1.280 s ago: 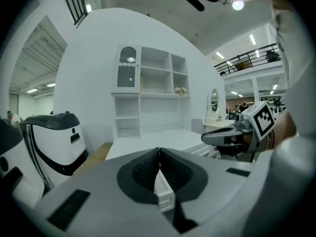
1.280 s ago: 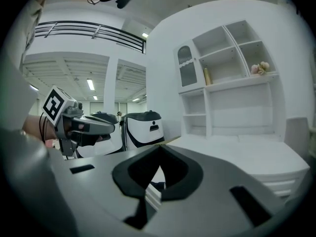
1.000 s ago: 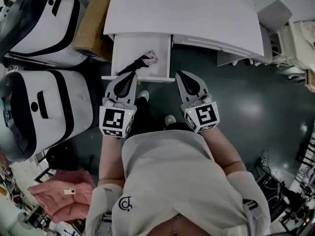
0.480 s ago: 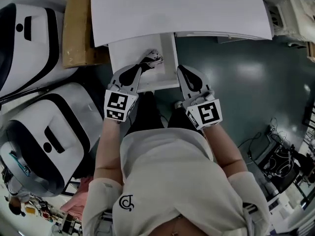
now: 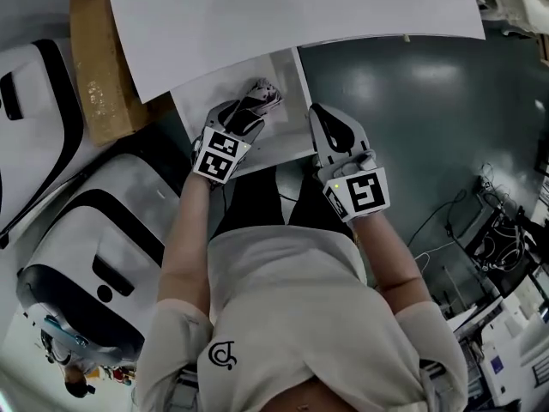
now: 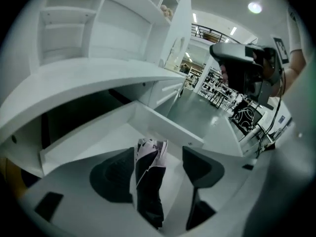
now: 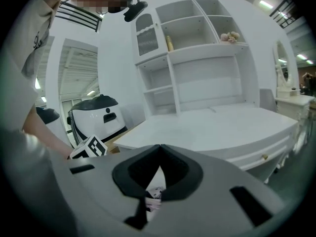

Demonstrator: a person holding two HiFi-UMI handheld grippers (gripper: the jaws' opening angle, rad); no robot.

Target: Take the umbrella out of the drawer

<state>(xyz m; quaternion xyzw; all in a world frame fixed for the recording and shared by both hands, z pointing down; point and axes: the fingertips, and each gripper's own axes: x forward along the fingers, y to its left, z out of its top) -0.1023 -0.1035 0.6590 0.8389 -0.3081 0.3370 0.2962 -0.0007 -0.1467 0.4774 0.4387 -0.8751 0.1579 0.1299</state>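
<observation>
- Umbrella (image 6: 148, 181): folded, dark with a pale patterned panel. It lies on the floor of the drawer, in its right half, near the front.
- Drawer (image 5: 199, 101): white, drawn out from under the bench (image 5: 300, 15), so its inside is open from above and can be reached from the front. The umbrella is the only content that shows in it.
- Left claw (image 6: 159, 169): pitched down into the drawer with one jaw on each side of the umbrella.
  - The jaws are opening. The left pad lies at the fabric and the right pad stands apart from it, so nothing is gripped yet.
  - This straddling pose looks like the set-up for a pinch across the folded body.
- Right claw (image 7: 159, 148): jaws together, nothing between them.
  - It is held outside the drawer, just beside the right front corner.
  - It seems parked there to keep the opening free for the other claw, within reach if the drawer needs steadying.
- Stage, as judged: the approach is made, and closing on the umbrella and lifting it out are not yet done.
</observation>
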